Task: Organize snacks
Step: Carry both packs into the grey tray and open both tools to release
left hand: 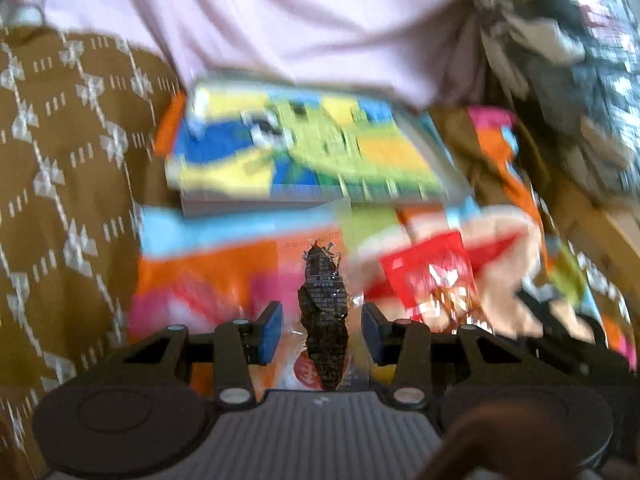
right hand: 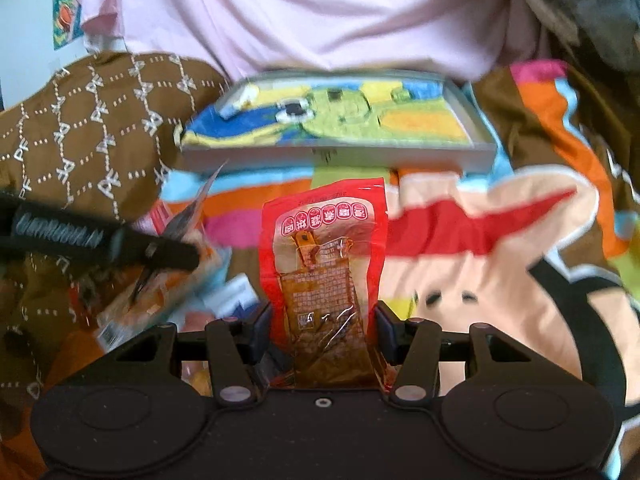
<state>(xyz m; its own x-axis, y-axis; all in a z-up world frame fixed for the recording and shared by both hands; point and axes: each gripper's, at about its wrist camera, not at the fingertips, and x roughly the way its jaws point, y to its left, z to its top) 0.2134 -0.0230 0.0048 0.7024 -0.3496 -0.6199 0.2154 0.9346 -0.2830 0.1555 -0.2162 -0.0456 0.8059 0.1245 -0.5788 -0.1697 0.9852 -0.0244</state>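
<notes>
Left wrist view is blurred; your left gripper (left hand: 322, 330) and right gripper (right hand: 324, 330) each clamp a packet lengthwise, the dark snack packet (left hand: 325, 312) and the red packet (right hand: 326, 264) pointing toward the tray (right hand: 336, 152).

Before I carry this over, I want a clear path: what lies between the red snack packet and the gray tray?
In the right wrist view, only bare cartoon-print blanket lies between the red snack packet and the gray tray.

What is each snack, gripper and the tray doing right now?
Left hand-held gripper: shut on seaweed snack.
Seaweed snack: held upright, off the blanket.
Right hand-held gripper: shut on red snack packet.
Red snack packet: held upright.
Grey tray: lying flat, no snacks inside.
Blanket: spread out.
</notes>
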